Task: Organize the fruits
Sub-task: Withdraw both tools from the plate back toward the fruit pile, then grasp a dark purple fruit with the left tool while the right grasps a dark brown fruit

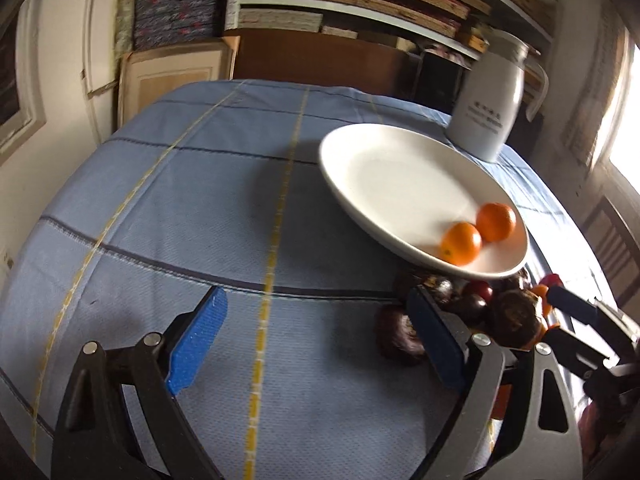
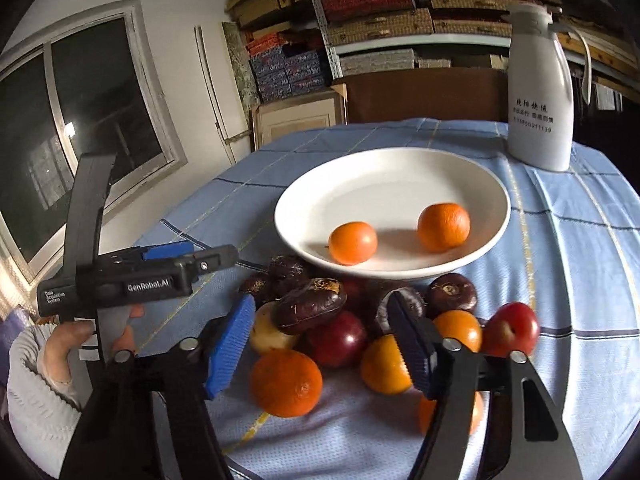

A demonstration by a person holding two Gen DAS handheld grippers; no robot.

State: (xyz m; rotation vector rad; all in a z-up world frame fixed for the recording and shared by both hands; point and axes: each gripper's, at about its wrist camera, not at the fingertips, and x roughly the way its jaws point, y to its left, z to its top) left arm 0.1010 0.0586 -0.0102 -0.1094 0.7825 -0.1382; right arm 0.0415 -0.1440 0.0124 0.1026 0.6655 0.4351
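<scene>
Two oranges [image 2: 443, 227] already in white plate [image 2: 304, 188]; mixed fruit pile [image 2: 320, 308] heaped near it on surface. Right gripper [image 2: 320, 344] over pile, fingers spread, empty, presumably selecting; left gripper [image 1: 316, 340] spread, empty.

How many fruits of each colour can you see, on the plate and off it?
Orange, on the white plate: 2
Orange, in the pile: at least 4
Dark brown-purple: about 5
Red: 2
Pale yellow: 1
Total: about 14
</scene>
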